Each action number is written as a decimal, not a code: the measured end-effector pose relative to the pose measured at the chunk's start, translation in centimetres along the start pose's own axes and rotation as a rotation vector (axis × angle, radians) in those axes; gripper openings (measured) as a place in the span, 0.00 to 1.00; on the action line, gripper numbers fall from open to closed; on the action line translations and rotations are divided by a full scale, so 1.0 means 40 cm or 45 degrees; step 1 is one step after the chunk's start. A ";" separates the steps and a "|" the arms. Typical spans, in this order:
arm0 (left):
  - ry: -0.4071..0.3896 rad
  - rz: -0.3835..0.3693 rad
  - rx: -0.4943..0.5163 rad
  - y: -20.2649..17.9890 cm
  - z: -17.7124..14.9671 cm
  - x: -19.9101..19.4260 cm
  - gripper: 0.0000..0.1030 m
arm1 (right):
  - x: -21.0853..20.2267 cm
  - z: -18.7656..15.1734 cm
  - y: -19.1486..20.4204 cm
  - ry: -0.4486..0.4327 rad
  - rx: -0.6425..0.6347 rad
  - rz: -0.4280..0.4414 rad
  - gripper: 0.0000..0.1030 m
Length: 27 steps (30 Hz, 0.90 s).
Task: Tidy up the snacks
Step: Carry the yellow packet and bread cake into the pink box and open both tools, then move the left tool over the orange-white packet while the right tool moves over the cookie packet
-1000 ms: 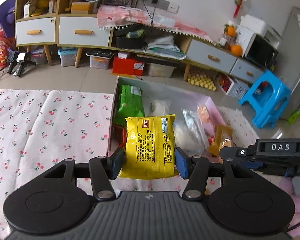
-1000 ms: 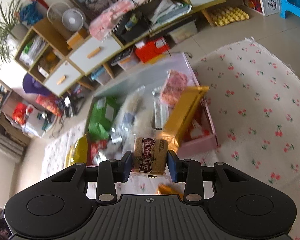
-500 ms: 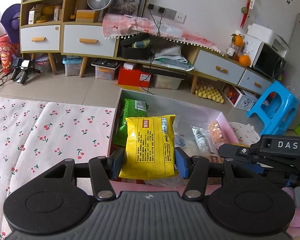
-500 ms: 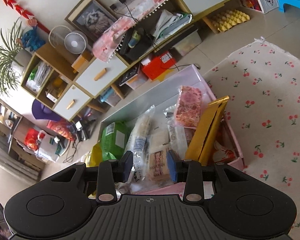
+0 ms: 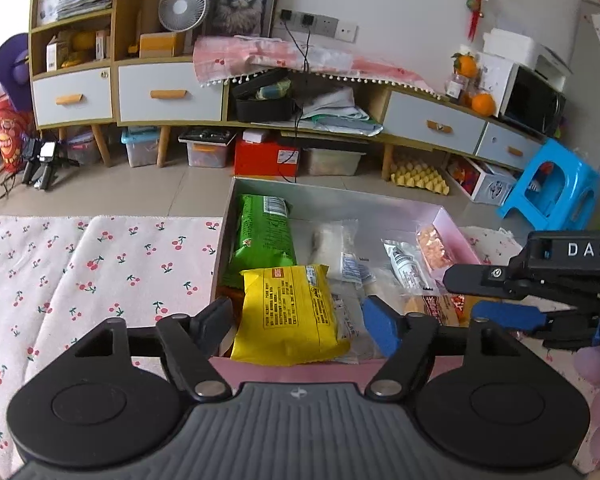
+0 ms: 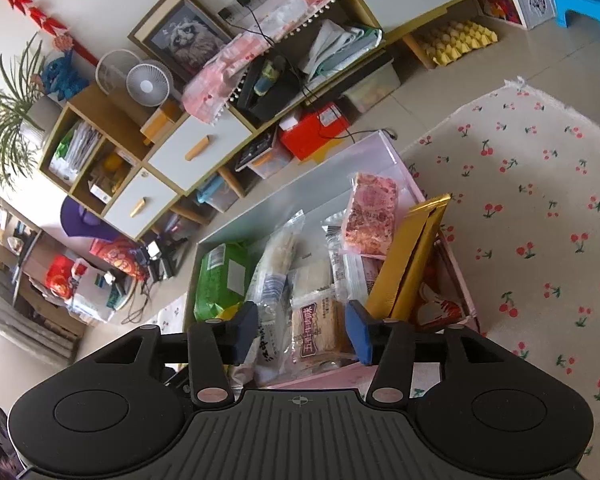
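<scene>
Pink box [image 5: 446,216] on cherry cloth [image 5: 100,264], packed with snacks. Yellow packet [image 5: 290,314] lying at box's near-left corner, between wide-spread left gripper [image 5: 300,320]. Beef-cake packet [image 6: 320,326] inside near edge, under right gripper [image 6: 302,330], likewise wide. Release step; next, probably withdrawing both.

The left gripper [image 5: 300,320] hangs over the near edge of the pink box [image 5: 448,216] with its fingers spread clear of the yellow packet [image 5: 288,316], which lies among the snacks just below a green packet [image 5: 262,236], while the right gripper [image 5: 540,280] reaches in from the right.
</scene>
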<state>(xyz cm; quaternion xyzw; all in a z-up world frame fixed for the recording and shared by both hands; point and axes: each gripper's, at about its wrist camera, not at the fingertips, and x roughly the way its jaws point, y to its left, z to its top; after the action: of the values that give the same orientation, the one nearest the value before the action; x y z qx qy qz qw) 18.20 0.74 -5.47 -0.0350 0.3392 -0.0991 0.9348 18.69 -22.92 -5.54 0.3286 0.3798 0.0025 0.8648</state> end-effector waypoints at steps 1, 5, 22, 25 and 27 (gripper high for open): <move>0.000 0.002 0.006 0.000 0.000 -0.002 0.73 | -0.004 0.001 0.002 0.000 -0.011 -0.006 0.49; 0.020 0.005 0.005 0.001 0.000 -0.005 0.77 | -0.020 0.003 0.003 0.000 -0.024 -0.008 0.53; 0.097 0.028 0.025 0.024 -0.030 -0.076 0.95 | -0.103 -0.035 0.031 0.093 -0.166 -0.084 0.75; 0.113 0.040 0.032 0.036 -0.040 -0.092 0.96 | -0.117 -0.049 0.031 0.118 -0.199 -0.114 0.78; 0.124 0.047 0.033 0.046 -0.045 -0.100 0.97 | -0.123 -0.055 0.025 0.142 -0.207 -0.135 0.79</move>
<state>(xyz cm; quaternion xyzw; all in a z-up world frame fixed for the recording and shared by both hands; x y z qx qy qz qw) 14.33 3.37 -4.58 -0.0118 0.3834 -0.0878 0.9193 13.99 -22.14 -2.85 0.2362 0.4428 0.0056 0.8650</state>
